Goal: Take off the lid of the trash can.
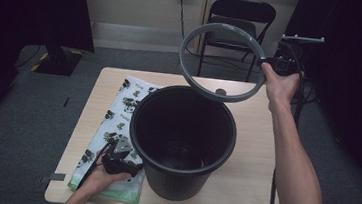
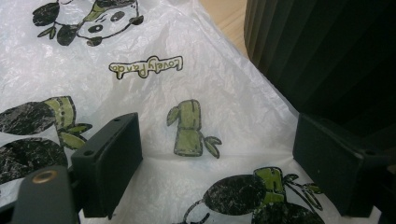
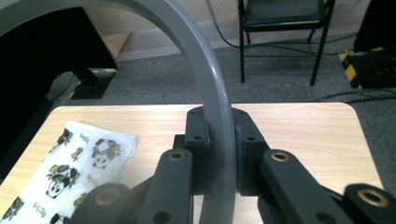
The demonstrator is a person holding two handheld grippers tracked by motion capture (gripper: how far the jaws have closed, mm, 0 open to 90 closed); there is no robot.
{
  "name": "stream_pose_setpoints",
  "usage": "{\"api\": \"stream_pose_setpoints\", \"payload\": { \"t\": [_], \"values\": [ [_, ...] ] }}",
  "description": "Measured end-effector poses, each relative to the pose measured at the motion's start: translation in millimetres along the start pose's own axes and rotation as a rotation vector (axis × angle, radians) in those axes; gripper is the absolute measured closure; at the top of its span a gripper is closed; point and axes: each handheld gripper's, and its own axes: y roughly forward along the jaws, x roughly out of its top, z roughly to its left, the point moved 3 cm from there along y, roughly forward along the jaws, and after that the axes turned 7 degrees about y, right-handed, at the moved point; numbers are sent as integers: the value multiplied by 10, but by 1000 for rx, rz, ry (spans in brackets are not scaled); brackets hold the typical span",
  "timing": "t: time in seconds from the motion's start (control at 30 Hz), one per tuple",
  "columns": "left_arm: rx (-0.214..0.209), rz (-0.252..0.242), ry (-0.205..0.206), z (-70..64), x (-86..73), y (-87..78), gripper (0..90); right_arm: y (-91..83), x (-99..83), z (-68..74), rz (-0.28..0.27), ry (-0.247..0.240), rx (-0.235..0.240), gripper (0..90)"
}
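A black bin (image 1: 182, 137) stands upright in the middle of the table, its ribbed side at the top right of the left gripper view (image 2: 327, 51). My right gripper (image 1: 275, 65) is shut on a grey ring (image 1: 222, 61) held tilted in the air above the bin's far rim; in the right gripper view the ring (image 3: 212, 93) runs up between the two pads (image 3: 218, 154). A white plastic bag with panda prints (image 1: 117, 121) lies flat left of the bin. My left gripper (image 1: 119, 160) rests low over that bag (image 2: 196, 93), open, its pads (image 2: 112, 158) wide apart.
The wooden table (image 1: 259, 155) has bare room right of the bin and along its far edge (image 3: 289, 126). A black folding chair (image 1: 239, 22) stands behind the table. Dark screens flank both sides over grey carpet.
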Motion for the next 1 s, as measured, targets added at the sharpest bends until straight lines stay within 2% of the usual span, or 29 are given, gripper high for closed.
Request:
{"api": "stream_pose_setpoints", "payload": {
  "t": [0.13, 0.2, 0.27, 0.4, 0.47, 0.5, 0.7, 1.0],
  "values": [
    [0, 0, 0, 0, 0, 1, 149, 26, 71, -96, -26, 19, -53, 796],
    [0, 0, 0, 0, 0, 1, 149, 57, 69, -143, -19, 26, -68, 796],
    [0, -1, -3, -2, 1, 2, 149, 112, 46, -189, -3, 12, -107, 796],
    [-1, -3, -1, -3, 8, 11, 149, 202, -43, -268, 3, -1, -143, 796],
    [-1, -3, -1, -4, 9, 12, 149, 266, -126, -329, 23, 11, -144, 796],
    [-1, -3, -1, -4, 9, 12, 149, 301, -173, -364, 26, 0, -157, 796],
    [1, -2, 2, -2, 9, 11, 149, 521, -514, -600, 76, 42, -160, 797],
    [1, -2, 0, -4, 9, 12, 149, 723, -897, -935, 118, 77, -185, 796]
  ]
}}
